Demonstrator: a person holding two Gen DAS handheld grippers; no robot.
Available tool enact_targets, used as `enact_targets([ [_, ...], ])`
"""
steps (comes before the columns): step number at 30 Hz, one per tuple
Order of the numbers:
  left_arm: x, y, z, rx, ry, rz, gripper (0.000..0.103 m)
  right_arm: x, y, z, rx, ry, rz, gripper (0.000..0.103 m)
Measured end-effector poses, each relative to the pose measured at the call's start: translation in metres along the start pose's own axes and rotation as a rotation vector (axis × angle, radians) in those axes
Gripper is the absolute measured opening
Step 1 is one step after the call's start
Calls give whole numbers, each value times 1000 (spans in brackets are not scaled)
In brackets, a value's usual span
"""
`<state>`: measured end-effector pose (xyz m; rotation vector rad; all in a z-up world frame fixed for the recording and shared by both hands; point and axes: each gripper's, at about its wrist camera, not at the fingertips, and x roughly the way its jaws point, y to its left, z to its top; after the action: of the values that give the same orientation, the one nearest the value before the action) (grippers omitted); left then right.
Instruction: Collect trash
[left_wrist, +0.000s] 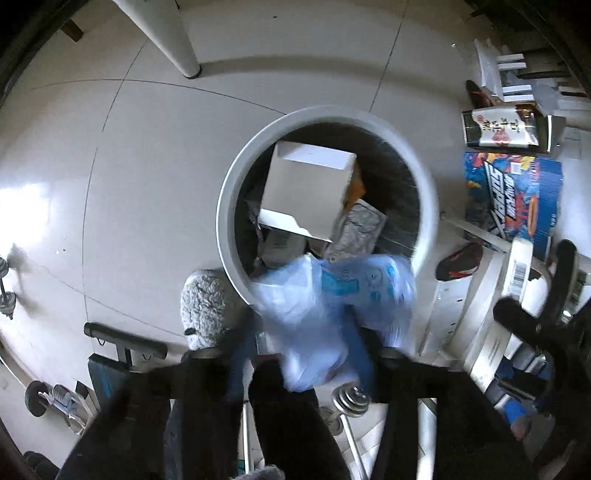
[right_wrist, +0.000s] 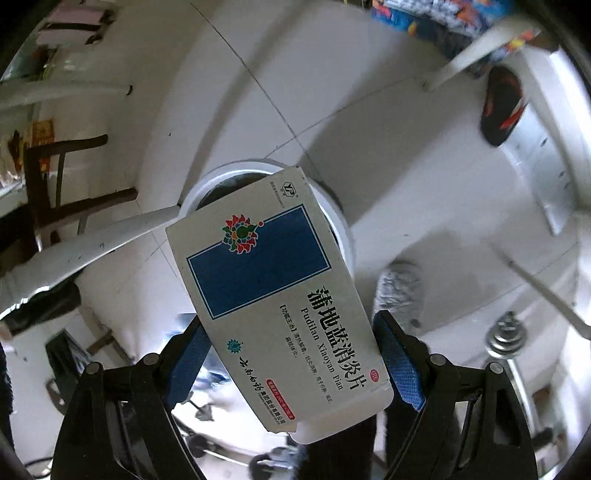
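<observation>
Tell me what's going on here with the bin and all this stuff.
Someone is collecting trash with a claw in each hand. The left claw holds a crumpled blue-and-white plastic bag at the rim of the white bin, which already holds a white box and other litter. The right claw grips a medicine box above the bin, not yet dropped in.

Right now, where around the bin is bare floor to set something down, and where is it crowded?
Bare tile lies left of the white bin, out to the dumbbell, and beyond it up to the white table leg. Crowded: the bin's right side, with the blue carton and a shoe. The bin itself is packed.
</observation>
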<state>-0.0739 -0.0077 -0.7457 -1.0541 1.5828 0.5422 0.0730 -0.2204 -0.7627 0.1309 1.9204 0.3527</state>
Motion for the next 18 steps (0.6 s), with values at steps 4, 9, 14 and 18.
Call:
enact_targets([
  [4,0,13,4,9,-31,28,94,28,7,8,-4,25,60,88],
  [9,-25,30,-6,45,-132,141,97,34,23,-2,-47,23,44,103],
  [14,-61,30,-16,130,-220,259,97,1,43,-28,-168,-65,-142,103],
  [18,-100,21,-31,196,-246,295,97,-43,63,-61,-270,-152,-276,103],
])
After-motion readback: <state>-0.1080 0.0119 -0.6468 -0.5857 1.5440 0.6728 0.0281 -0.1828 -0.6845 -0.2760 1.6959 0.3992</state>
